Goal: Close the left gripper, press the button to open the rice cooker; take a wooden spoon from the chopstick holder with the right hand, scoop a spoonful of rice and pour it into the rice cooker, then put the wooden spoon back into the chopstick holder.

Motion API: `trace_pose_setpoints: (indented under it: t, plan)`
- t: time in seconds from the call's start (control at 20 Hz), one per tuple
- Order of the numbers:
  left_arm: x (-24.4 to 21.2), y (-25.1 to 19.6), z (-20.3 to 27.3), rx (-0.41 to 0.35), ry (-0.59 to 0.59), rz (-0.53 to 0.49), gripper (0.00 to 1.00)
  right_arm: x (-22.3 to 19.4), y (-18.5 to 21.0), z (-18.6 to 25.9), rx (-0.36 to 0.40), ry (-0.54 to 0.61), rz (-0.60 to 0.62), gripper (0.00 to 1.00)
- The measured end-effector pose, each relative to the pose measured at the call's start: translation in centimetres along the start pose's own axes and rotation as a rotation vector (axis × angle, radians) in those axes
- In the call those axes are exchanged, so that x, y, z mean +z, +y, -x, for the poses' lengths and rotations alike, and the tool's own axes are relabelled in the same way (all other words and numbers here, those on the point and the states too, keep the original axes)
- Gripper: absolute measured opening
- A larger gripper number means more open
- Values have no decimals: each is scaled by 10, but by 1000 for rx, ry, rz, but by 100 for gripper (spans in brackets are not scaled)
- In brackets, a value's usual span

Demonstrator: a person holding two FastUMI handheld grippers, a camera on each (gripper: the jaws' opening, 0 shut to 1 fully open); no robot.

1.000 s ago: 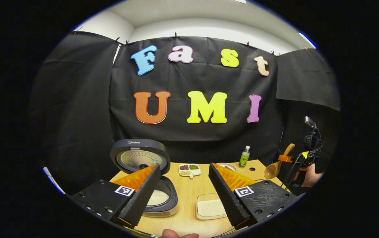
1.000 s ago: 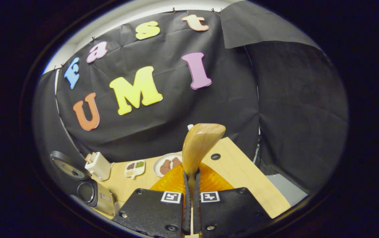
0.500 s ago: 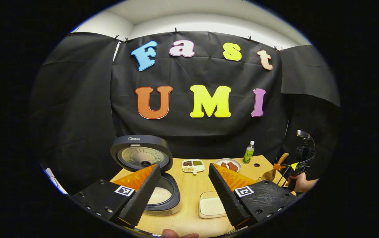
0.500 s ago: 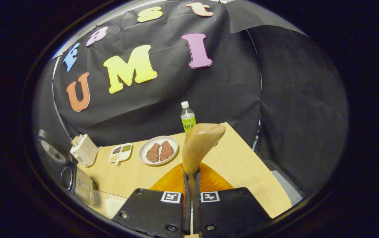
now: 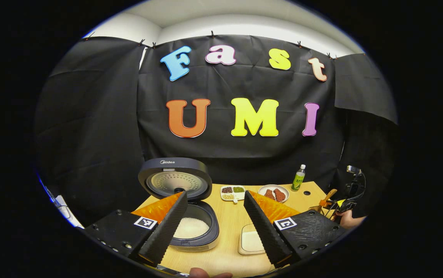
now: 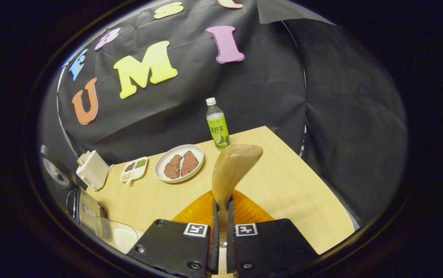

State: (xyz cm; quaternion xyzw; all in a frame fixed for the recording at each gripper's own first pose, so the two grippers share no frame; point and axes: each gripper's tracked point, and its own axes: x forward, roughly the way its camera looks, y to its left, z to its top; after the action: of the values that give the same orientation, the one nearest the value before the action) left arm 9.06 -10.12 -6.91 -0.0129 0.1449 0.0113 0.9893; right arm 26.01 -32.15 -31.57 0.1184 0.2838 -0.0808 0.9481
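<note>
My right gripper (image 6: 221, 216) is shut on the handle of the wooden spoon (image 6: 233, 168), whose bowl stands up in front of the camera over the table. The white chopstick holder (image 6: 92, 170) stands far off to the left, by the rice cooker (image 6: 84, 208). In the left gripper view the rice cooker (image 5: 192, 227) is open with its lid (image 5: 175, 179) upright and white rice in the pot. My left gripper (image 5: 213, 227) is open above the table's front, and nothing is between its fingers. The right gripper (image 5: 335, 204) and the spoon (image 5: 330, 194) sit low at the table's right edge.
A shallow tray of rice (image 5: 251, 241) lies right of the cooker. At the back stand a sectioned dish (image 5: 233, 192), a plate with meat (image 6: 179, 164) and a green bottle (image 6: 217, 123). The table edge (image 6: 321, 200) runs close on the right.
The right gripper has come down toward the table's right side with the spoon still held, tilting downward. The left gripper stays open and has swung slightly left.
</note>
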Motion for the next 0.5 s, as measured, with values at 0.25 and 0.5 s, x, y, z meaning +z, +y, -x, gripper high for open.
trace_pose_setpoints:
  t: [0.25,0.5]
  plan:
    - [6,1,1,-4,-16,3,95,4,0,3,14,-17,-15,19]
    - [17,5,2,-11,-47,17,95,29,-8,23,-20,-91,33,70]
